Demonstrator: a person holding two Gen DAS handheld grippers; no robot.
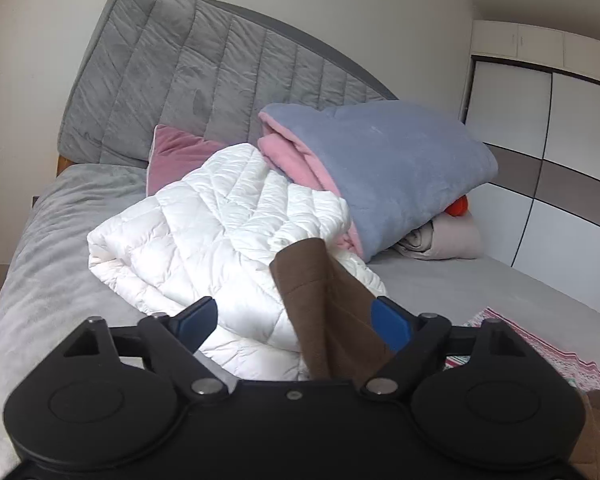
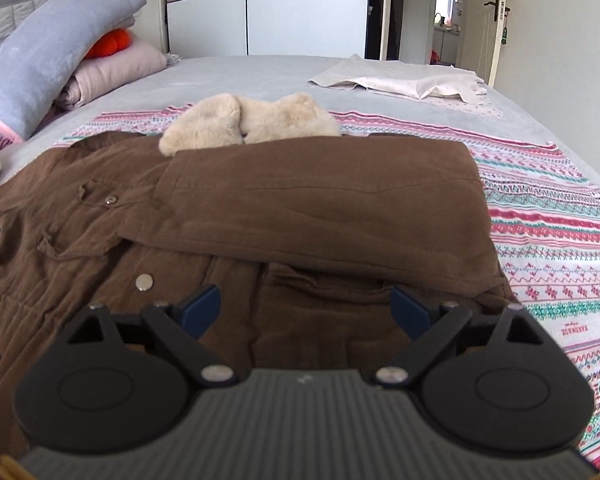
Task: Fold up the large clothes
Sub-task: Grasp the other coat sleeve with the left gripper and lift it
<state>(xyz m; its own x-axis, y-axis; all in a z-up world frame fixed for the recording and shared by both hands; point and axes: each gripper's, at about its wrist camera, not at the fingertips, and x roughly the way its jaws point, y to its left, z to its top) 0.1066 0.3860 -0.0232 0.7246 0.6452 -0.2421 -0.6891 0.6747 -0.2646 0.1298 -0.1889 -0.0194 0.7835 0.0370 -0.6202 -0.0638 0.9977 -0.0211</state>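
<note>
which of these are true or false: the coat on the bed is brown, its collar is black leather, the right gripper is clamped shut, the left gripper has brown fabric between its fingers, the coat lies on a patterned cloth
1. The coat is brown. True.
2. Its collar is black leather. False: it is cream and fluffy.
3. The right gripper is clamped shut. False: its jaws stand wide apart over the coat, holding nothing.
4. The left gripper has brown fabric between its fingers. True: a brown sleeve rises there, beside one pad.
5. The coat lies on a patterned cloth. True: it is striped pink, white and green.
</note>
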